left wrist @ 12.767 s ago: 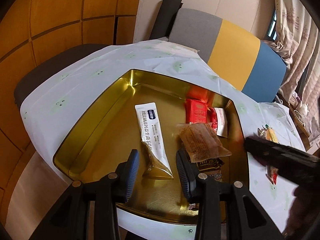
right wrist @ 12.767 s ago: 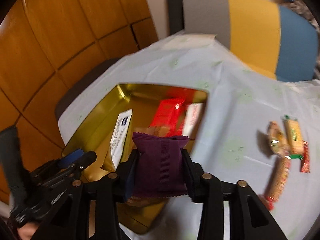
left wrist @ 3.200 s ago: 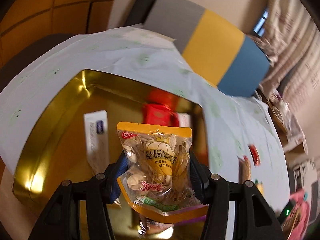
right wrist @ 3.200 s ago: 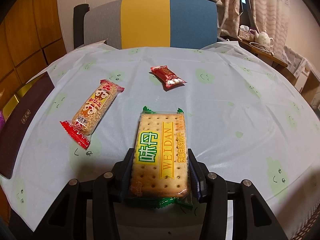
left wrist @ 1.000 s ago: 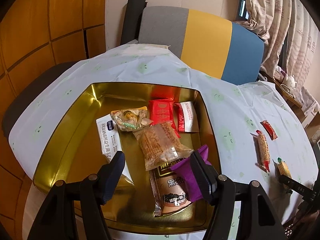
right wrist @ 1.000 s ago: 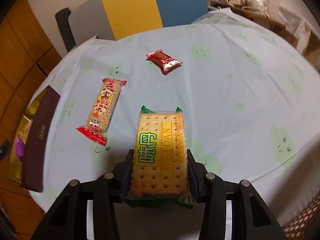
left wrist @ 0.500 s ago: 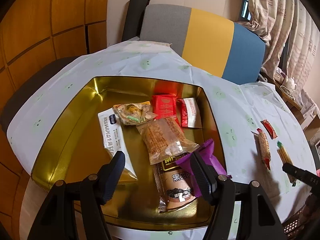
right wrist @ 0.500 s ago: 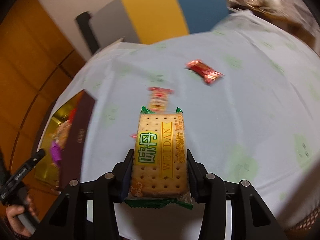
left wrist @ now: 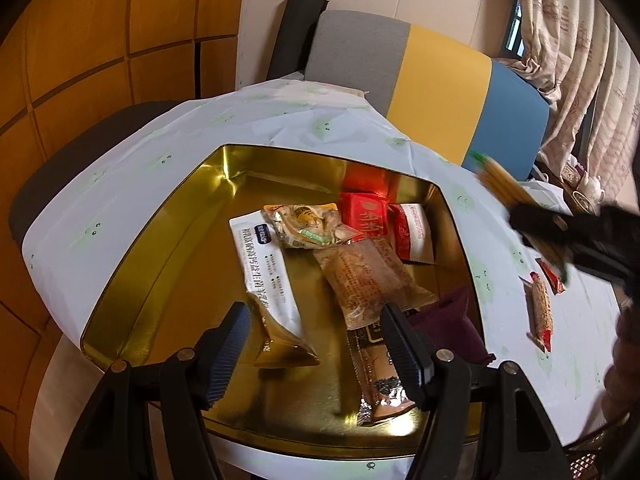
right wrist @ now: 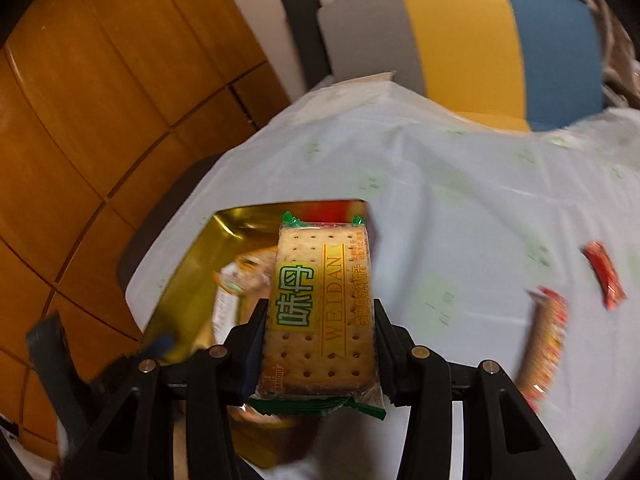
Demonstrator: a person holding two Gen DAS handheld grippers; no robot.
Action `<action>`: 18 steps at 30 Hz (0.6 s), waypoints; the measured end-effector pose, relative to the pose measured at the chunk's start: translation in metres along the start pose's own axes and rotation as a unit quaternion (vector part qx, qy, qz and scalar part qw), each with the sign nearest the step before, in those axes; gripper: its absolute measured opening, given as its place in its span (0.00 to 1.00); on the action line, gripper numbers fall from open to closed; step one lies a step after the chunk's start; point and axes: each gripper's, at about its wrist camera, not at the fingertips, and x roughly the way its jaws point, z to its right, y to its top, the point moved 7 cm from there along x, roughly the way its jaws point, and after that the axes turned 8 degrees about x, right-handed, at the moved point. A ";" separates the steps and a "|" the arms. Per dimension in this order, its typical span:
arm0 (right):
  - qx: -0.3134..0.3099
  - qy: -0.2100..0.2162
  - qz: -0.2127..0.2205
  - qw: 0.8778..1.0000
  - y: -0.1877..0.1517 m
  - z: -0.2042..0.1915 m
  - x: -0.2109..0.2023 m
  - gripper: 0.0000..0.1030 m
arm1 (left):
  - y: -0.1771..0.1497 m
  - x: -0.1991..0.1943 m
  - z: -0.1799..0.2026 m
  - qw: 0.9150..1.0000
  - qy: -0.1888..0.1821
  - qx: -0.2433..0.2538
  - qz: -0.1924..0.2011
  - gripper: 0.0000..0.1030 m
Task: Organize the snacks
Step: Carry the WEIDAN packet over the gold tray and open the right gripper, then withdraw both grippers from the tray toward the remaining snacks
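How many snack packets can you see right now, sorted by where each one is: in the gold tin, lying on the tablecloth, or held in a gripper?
In the gold tin: 7 (white pouch, nut bag, red packet, red-and-white packet, clear cake wrapper, brown stick, purple packet)
On the tablecloth: 2 (puffed rice bar, small red candy)
In the right gripper: 1 (cracker packet)
Total: 10

Cracker packet (right wrist: 320, 312) between jaws, above gold tin (right wrist: 192, 264)

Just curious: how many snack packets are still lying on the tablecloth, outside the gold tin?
2: a long rice bar and a small red packet beside it, right of the tin. Others may be hidden.
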 end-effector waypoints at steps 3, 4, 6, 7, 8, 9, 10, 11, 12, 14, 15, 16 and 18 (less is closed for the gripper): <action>-0.001 -0.001 -0.008 1.000 0.008 -0.014 0.027 0.48 | -0.002 0.001 -0.003 1.000 -0.001 -0.004 -0.003 0.66; -0.004 -0.001 -0.012 1.000 0.009 -0.018 0.036 0.48 | -0.002 0.001 -0.005 1.000 0.000 -0.005 -0.004 0.66; -0.014 -0.008 -0.026 1.000 0.005 -0.021 0.054 0.50 | -0.003 0.002 -0.007 1.000 0.000 -0.007 -0.005 0.66; -0.014 -0.013 -0.031 0.999 0.003 -0.019 0.059 0.50 | -0.003 0.002 -0.008 1.000 0.000 -0.008 -0.005 0.66; -0.012 -0.016 -0.035 0.999 0.001 -0.018 0.062 0.50 | -0.004 0.002 -0.009 1.000 0.001 -0.009 -0.006 0.66; -0.010 -0.016 -0.037 0.999 -0.001 -0.017 0.063 0.50 | -0.004 0.003 -0.009 1.000 0.001 -0.010 -0.006 0.66; -0.009 -0.014 -0.036 0.999 -0.004 -0.015 0.062 0.50 | -0.004 0.003 -0.010 1.000 0.001 -0.010 -0.006 0.66; -0.010 -0.014 -0.034 0.999 -0.005 -0.013 0.060 0.50 | -0.003 0.003 -0.010 1.000 0.000 -0.011 -0.006 0.66; -0.010 -0.016 -0.029 0.999 -0.006 -0.010 0.056 0.50 | -0.003 0.003 -0.009 1.000 -0.001 -0.011 -0.005 0.66; -0.008 -0.016 -0.022 1.000 -0.006 -0.006 0.049 0.50 | -0.002 0.002 -0.006 1.000 -0.002 -0.008 -0.003 0.66; -0.008 -0.020 -0.015 1.000 -0.006 -0.002 0.042 0.50 | -0.001 0.002 -0.004 1.000 -0.003 -0.004 -0.003 0.67; -0.008 -0.022 -0.010 1.000 -0.006 0.001 0.038 0.50 | 0.000 0.001 -0.003 1.000 -0.003 -0.002 -0.002 0.66; -0.011 -0.031 0.004 0.999 -0.005 0.009 0.026 0.51 | 0.002 -0.002 0.001 1.000 -0.003 0.004 0.002 0.66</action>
